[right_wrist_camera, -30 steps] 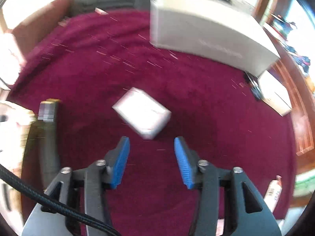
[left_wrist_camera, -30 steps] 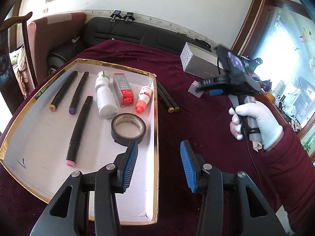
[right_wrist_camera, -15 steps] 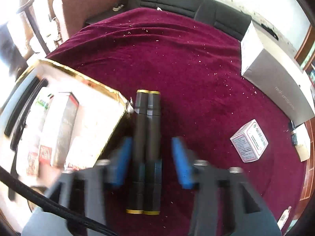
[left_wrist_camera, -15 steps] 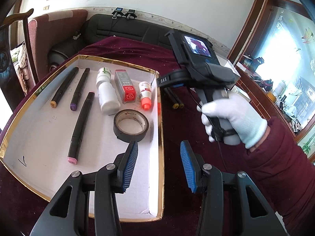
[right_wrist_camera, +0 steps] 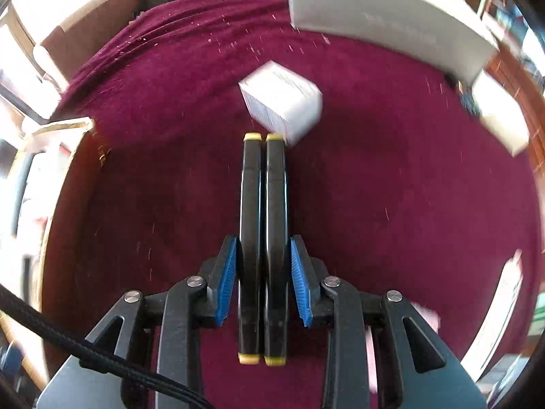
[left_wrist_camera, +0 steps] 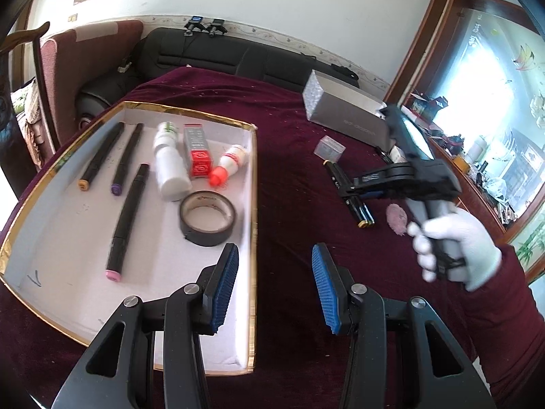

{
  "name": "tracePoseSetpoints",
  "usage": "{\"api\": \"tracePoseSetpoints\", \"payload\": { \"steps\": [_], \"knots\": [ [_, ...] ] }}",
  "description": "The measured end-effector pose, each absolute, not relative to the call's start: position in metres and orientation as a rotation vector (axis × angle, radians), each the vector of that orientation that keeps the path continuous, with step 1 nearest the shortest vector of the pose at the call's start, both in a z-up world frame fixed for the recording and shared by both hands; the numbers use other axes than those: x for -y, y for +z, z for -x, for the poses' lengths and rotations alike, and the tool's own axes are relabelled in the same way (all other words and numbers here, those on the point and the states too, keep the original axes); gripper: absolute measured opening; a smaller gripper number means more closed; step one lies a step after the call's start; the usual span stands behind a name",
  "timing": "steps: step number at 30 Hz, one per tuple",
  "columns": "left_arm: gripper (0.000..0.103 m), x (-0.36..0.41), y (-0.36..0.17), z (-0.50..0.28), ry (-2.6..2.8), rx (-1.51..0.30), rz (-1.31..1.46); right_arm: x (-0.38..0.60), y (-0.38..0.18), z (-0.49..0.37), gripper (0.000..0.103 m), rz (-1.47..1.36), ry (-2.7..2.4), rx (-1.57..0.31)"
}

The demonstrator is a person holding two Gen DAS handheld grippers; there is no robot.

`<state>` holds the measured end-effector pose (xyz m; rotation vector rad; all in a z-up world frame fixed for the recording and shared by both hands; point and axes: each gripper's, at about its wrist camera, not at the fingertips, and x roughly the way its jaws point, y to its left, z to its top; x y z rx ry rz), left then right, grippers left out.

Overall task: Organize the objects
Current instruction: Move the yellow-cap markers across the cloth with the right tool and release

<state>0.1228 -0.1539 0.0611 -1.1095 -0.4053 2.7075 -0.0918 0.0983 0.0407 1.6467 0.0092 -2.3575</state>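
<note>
Two black markers with yellow end caps lie side by side between the blue pads of my right gripper, which is shut on them. Their far tips reach a small white box. In the left wrist view the right gripper grips these markers over the maroon cloth, right of the gold-rimmed white tray. A white-gloved hand carries that gripper. My left gripper hangs open over the tray's right rim with nothing between its pads.
The tray holds three black markers, a white bottle, a red and grey carton, a small orange-capped bottle and a black tape roll. A long grey box lies at the table's far right. A black sofa stands behind.
My right gripper swung from the small white box to the two markers beside the tray, closed on them and carried them right, away from the tray. The left gripper stayed put.
</note>
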Motion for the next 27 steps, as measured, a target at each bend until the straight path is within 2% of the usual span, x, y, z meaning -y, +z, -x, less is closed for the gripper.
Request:
{"api": "tracePoseSetpoints", "payload": {
  "steps": [1, 2, 4, 6, 11, 18, 23, 27],
  "knots": [
    [0.039, 0.150, 0.061, -0.123, 2.702, 0.400, 1.109, -0.110, 0.046, 0.085, 0.029, -1.627, -2.329, 0.062],
    [0.039, 0.146, 0.062, -0.123, 2.699, 0.389, 1.110, -0.119, 0.054, 0.077, 0.037, -1.592, -2.327, 0.114],
    [0.039, 0.138, 0.064, -0.122, 2.692, 0.366, 1.118, -0.141, 0.072, 0.063, 0.071, -1.505, -2.391, 0.173],
    [0.039, 0.129, 0.065, -0.122, 2.689, 0.338, 1.126, -0.160, 0.086, 0.051, 0.079, -1.411, -2.492, 0.190],
    [0.039, 0.104, 0.067, -0.111, 2.669, 0.276, 1.173, -0.193, 0.087, 0.032, 0.079, -1.241, -2.648, 0.272],
    [0.039, 0.038, 0.064, -0.053, 2.713, 0.013, 1.168, -0.228, 0.066, 0.033, 0.079, -1.144, -2.722, 0.474],
    [0.039, 0.008, 0.042, 0.007, 2.679, -0.004, 1.226, -0.234, 0.073, 0.027, 0.079, -1.102, -2.688, 0.525],
    [0.039, 0.004, 0.020, 0.041, 2.629, 0.074, 1.325, -0.231, 0.077, 0.023, 0.079, -1.067, -2.655, 0.538]
  ]
}}
